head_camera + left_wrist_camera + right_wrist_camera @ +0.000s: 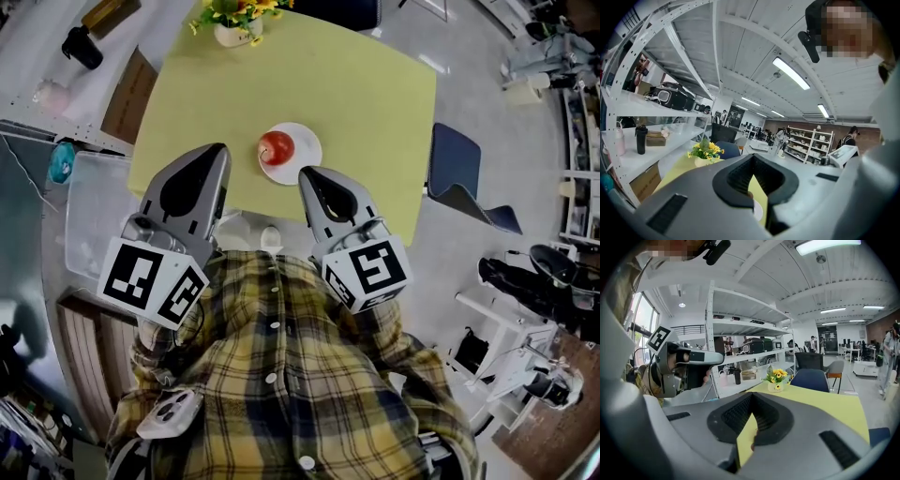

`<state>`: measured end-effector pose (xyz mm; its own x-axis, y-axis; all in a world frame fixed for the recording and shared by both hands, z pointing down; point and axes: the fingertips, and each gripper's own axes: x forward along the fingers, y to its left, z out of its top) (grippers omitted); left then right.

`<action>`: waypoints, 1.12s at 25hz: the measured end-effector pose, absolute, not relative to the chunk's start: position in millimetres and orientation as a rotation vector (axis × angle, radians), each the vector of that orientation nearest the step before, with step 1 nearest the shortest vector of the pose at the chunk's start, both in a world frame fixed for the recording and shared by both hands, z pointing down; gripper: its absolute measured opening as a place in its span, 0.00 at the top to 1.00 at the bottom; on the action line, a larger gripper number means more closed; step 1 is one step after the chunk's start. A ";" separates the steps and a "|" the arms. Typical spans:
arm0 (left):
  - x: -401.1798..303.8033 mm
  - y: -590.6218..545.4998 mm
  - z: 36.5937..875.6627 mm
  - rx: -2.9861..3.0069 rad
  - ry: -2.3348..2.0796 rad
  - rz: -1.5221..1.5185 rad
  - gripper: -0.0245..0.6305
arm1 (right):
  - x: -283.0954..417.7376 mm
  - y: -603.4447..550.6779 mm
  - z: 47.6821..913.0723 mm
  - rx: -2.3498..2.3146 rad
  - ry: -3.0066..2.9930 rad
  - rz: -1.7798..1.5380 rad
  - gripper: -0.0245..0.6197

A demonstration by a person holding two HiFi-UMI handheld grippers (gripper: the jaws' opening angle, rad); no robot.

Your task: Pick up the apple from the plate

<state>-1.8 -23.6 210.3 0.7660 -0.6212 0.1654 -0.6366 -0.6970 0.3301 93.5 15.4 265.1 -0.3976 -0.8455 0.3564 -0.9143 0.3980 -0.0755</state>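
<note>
**Plate [306, 152] at the table's [375, 94] near edge**

The apple [276, 146] sits on the plate's left part. A flower pot [234, 34] stands at the far edge. The left gripper [217, 152] lies left of the plate, the right gripper [307, 174] just before it.

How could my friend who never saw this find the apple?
Find the big yellow-green table. At its edge nearest the person sits a round white plate, with the round red apple on its left part. It is the only red thing on the table; the far edge holds a pot of yellow flowers.
</note>
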 end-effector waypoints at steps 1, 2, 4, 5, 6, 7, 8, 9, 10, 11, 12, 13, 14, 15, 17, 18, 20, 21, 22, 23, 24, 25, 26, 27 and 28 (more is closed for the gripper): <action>-2.7 -32.3 209.7 2.603 -0.945 0.065 0.95 | 90.1 6.9 265.2 1.556 -2.392 0.383 0.97; -3.4 -40.7 209.6 2.612 -0.927 0.072 0.95 | 87.1 -1.8 265.6 1.567 -2.386 0.387 0.97; -3.4 -56.9 210.5 2.626 -0.880 0.088 0.95 | 82.1 -18.6 267.3 1.596 -2.368 0.403 0.97; -2.6 -64.3 211.5 2.634 -0.851 0.096 0.95 | 79.7 -26.3 268.4 1.614 -2.358 0.412 0.97; -1.5 -71.0 213.1 2.641 -0.820 0.105 0.95 | 77.5 -33.8 269.7 1.630 -2.347 0.421 0.97; -0.3 -77.0 215.0 2.648 -0.790 0.114 0.95 | 75.6 -40.8 271.4 1.646 -2.337 0.430 0.97; 0.8 -82.2 217.3 2.655 -0.760 0.123 0.95 | 74.3 -47.3 273.7 1.662 -2.324 0.440 0.97; 1.9 -86.8 219.7 2.660 -0.730 0.132 0.95 | 73.7 -53.0 276.2 1.679 -2.310 0.450 0.97; 3.0 -90.8 222.2 2.664 -0.700 0.140 0.95 | 73.6 -58.1 278.3 1.699 -2.295 0.459 0.97; 4.2 -94.7 224.6 2.668 -0.672 0.148 0.95 | 74.0 -63.0 280.0 1.719 -2.280 0.466 0.97; 5.7 -98.7 227.0 2.670 -0.645 0.155 0.95 | 74.8 -67.5 281.3 1.738 -2.265 0.472 0.97; 7.1 -102.7 229.4 2.672 -0.619 0.162 0.95 | 76.0 -71.8 282.6 1.758 -2.249 0.476 0.97; 8.6 -106.7 231.7 2.672 -0.594 0.170 0.95 | 77.3 -75.6 283.8 1.777 -2.233 0.481 0.97; 10.4 -110.1 233.8 2.673 -0.570 0.177 0.95 | 79.1 -78.4 285.1 1.796 -2.215 0.488 0.97; 15.1 -114.3 236.5 2.673 -0.525 0.190 0.95 | 83.8 -80.4 287.1 1.828 -2.179 0.506 0.97; 17.6 -115.5 237.1 2.672 -0.507 0.193 0.95 | 86.3 -80.1 287.8 1.839 -2.161 0.516 0.97; 20.7 -117.6 238.7 2.667 -0.480 0.198 0.95 | 89.7 -78.2 291.3 1.848 -2.128 0.537 0.97; 21.7 -118.5 240.5 2.663 -0.470 0.198 0.95 | 90.9 -77.2 294.1 1.850 -2.115 0.547 0.97; 22.7 -119.0 243.2 2.658 -0.462 0.199 0.95 | 92.2 -76.4 297.3 1.851 -2.104 0.556 0.97; 23.9 -119.0 246.5 2.653 -0.457 0.200 0.95 | 93.9 -75.4 300.8 1.852 -2.094 0.565 0.97; 25.4 -118.6 250.5 2.647 -0.453 0.204 0.95 | 95.9 -74.3 304.2 1.851 -2.087 0.573 0.97; 27.0 -117.7 255.0 2.640 -0.453 0.209 0.95 | 97.8 -72.9 307.3 1.847 -2.081 0.581 0.97; 28.7 -116.2 260.1 2.632 -0.456 0.217 0.95 | 99.4 -70.9 310.4 1.840 -2.076 0.590 0.97; 30.4 -114.3 265.4 2.623 -0.460 0.225 0.95 | 100.8 -68.8 313.2 1.833 -2.073 0.597 0.97; 31.9 -112.1 270.2 2.614 -0.464 0.233 0.95 | 102.2 -66.6 315.6 1.826 -2.072 0.602 0.97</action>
